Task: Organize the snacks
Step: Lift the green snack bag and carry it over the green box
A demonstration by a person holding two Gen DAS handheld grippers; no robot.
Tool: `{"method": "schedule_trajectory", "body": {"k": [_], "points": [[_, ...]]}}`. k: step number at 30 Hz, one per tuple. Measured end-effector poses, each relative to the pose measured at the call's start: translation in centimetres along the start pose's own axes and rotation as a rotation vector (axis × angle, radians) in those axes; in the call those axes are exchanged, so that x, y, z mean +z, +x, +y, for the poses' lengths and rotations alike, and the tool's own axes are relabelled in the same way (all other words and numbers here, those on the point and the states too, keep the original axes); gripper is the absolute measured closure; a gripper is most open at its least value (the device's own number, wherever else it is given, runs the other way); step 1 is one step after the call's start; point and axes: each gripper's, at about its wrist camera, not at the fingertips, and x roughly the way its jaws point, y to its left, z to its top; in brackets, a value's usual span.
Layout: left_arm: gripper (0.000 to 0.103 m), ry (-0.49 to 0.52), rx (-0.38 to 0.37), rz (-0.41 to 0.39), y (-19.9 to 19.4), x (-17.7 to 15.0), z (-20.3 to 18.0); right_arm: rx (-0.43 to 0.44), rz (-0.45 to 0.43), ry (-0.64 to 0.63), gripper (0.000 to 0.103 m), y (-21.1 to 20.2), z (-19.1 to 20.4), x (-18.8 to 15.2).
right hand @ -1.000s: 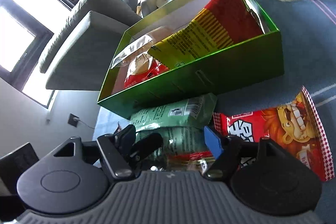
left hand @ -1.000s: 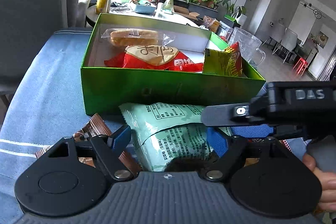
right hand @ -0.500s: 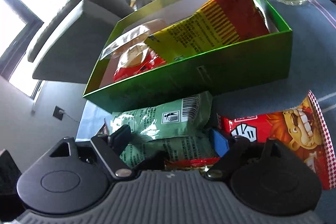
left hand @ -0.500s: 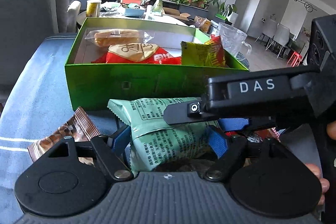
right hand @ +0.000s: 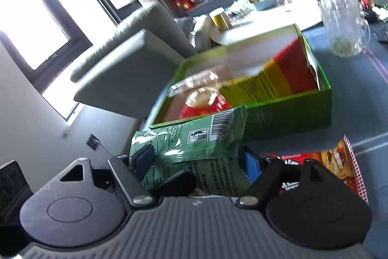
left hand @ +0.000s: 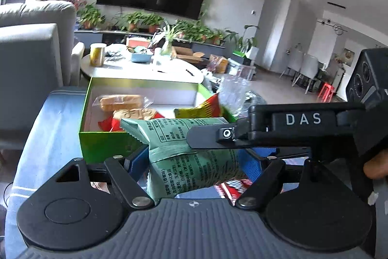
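Between both tools, a pale green crinkly foil snack packet [left hand: 189, 152] is clamped from two sides: the left tool [left hand: 194, 162] grips its lower part with blue pads, and the right tool [right hand: 196, 162] pinches the same packet, its black arm crossing in from three o'clock in the left view. A second ago the packet lay flat on the blue-grey striped cloth of the table [left hand: 48, 128]; now it is raised, its top corner level with the near wall of the shallow bright green cardboard box [left hand: 101, 145] at twelve o'clock. That suggests the lift is done and the carry over the rim comes next. Inside the box sit a clear-wrapped bread roll [left hand: 121, 101], a red packet [left hand: 135, 117], and a yellow-and-red bag [right hand: 271, 79] leaning at two o'clock, leaving open white floor toward the back wall. A red lion-print packet [right hand: 334, 162] stays on the cloth at four o'clock. A glass jug [right hand: 344, 26] stands beyond the box's right corner.
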Motion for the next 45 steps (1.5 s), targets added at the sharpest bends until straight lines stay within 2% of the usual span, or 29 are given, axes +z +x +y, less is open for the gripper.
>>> {"method": "schedule_trajectory", "body": {"k": [7, 14, 17, 22, 32, 34, 35, 45], "points": [[0.027, 0.022, -0.073, 0.049, -1.1, -2.0, -2.0, 0.001, 0.036, 0.001, 0.035, -2.1, -0.9, -1.2], [0.027, 0.011, -0.096, 0.187, 1.1, -5.7, -2.9, -0.068, 0.103, 0.051, 0.034, -1.7, -3.2, -3.9], [0.027, 0.000, -0.098, 0.183, 1.0, -6.0, -2.8, -0.060, 0.093, 0.092, 0.033, -2.0, -4.2, -4.3], [0.026, -0.034, -0.083, 0.172, 0.5, -5.7, -2.0, -0.098, 0.047, 0.089, 0.029, -3.0, -4.5, -4.2], [0.023, -0.023, -0.086, 0.207, 0.9, -6.4, -2.3, -0.071, 0.076, 0.037, 0.029, -2.7, -4.1, -4.7], [0.024, -0.021, -0.075, 0.203, 0.9, -6.3, -2.4, -0.041, 0.087, 0.028, 0.045, -2.5, -4.1, -4.7], [0.025, -0.018, -0.071, 0.195, 0.8, -6.1, -2.5, -0.036, 0.084, 0.035, 0.046, -2.6, -4.1, -4.7], [0.026, 0.058, -0.058, 0.085, -0.1, -2.5, -3.5, -0.018, -0.032, 0.004, 0.047, -4.2, -2.7, -2.3]]}}
